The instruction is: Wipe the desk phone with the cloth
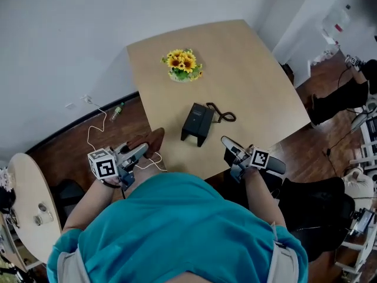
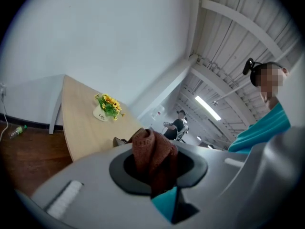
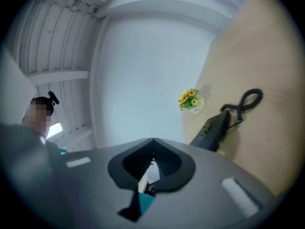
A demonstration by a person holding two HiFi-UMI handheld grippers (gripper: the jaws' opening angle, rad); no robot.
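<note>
cloth (image 2: 151, 151): rough knitted fabric, I'd say
desk (image 1: 253, 87): pale wood, smooth, matt
phone (image 1: 197, 121): black matt plastic

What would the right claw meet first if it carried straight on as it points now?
Probably the white wall: the right claw points across the table, seemingly passing above the desk phone. Height is hard to judge.

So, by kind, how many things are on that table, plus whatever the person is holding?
desk phone: 1
pot of sunflowers: 1
brown cloth: 1
grippers: 2, left gripper and right gripper
Total: 5
</note>
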